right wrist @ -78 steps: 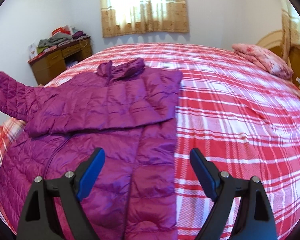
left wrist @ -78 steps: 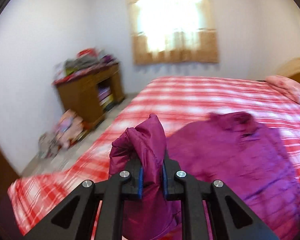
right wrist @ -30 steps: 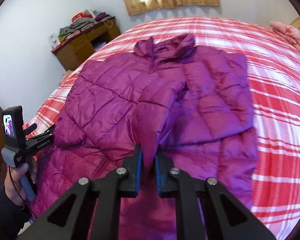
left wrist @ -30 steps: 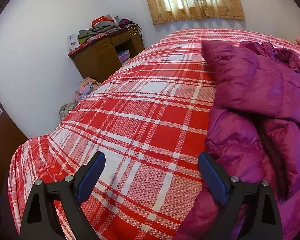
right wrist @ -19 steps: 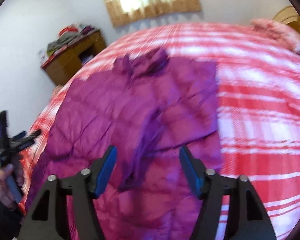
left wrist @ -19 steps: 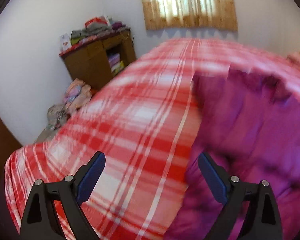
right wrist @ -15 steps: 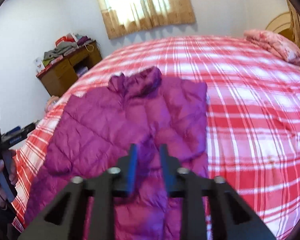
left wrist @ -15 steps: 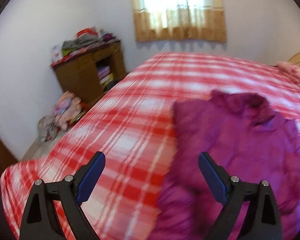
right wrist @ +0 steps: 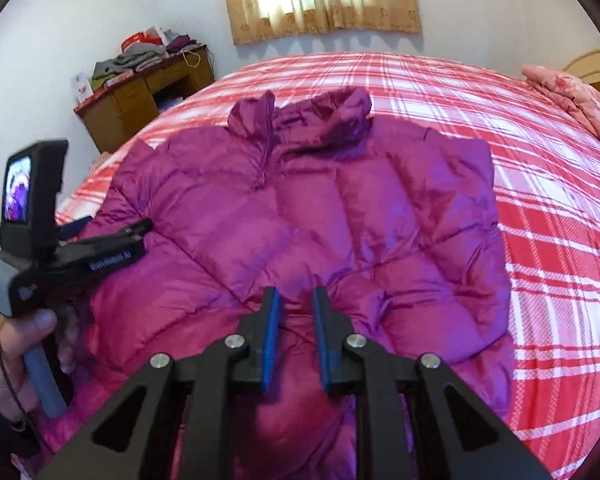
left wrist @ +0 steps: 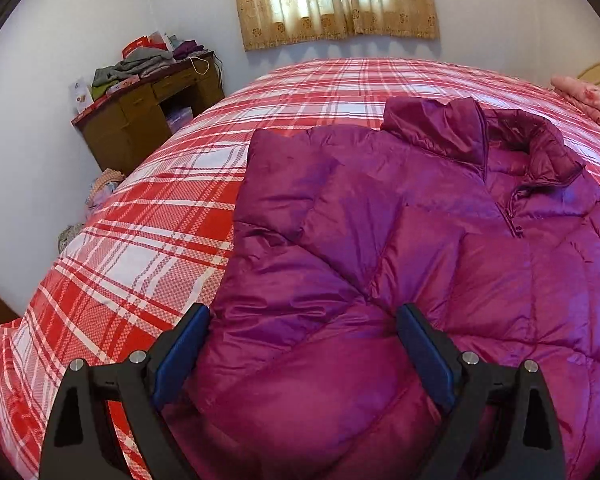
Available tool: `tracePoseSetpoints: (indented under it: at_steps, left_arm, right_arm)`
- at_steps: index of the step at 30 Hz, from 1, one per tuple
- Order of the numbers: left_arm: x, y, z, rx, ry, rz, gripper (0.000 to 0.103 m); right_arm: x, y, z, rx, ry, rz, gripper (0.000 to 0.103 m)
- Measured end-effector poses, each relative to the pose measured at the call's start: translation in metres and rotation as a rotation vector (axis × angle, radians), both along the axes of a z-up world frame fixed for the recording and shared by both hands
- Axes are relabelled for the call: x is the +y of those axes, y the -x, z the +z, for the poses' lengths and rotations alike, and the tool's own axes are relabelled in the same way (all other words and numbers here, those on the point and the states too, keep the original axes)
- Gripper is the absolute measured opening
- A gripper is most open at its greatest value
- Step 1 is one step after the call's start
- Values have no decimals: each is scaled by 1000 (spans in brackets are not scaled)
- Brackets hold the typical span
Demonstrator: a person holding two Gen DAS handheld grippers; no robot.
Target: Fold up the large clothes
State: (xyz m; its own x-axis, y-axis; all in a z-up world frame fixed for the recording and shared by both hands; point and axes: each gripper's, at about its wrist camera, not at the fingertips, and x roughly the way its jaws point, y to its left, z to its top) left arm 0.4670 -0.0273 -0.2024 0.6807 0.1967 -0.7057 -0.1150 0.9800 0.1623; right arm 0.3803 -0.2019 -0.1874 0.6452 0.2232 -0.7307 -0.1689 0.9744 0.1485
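Left wrist view: left gripper [left wrist: 302,330] tilts down over the near edge of the purple jacket [left wrist: 420,240], fingers spread wide, pads clear of the cloth. Jacket lies flat on the red plaid bed [left wrist: 160,220], collar toward the window, w/ both sleeves folded in.

Right wrist view: right gripper [right wrist: 296,308] angled down at jacket [right wrist: 300,220] mid-hem; jaws have just been closing, narrow gap left, nothing pinched. Left hand [right wrist: 16,344] grips the other tool's handle at the bed's left side; white lettering on its arm is blurred, unreadable.
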Motion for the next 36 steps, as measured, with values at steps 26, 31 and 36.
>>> tracePoseSetpoints:
  at_steps: [26, 31, 36]
  left_arm:
    - [20, -88, 47, -30, 16, 11, 96]
    - [25, -106, 9, 38, -6, 48, 96]
    - [27, -106, -3, 42, 6, 57, 96]
  right_arm:
    - [-82, -61, 49, -119, 11, -237, 42]
    - [-82, -79, 18, -61, 49, -200, 41]
    - [-86, -78, -2, -29, 39, -191, 41]
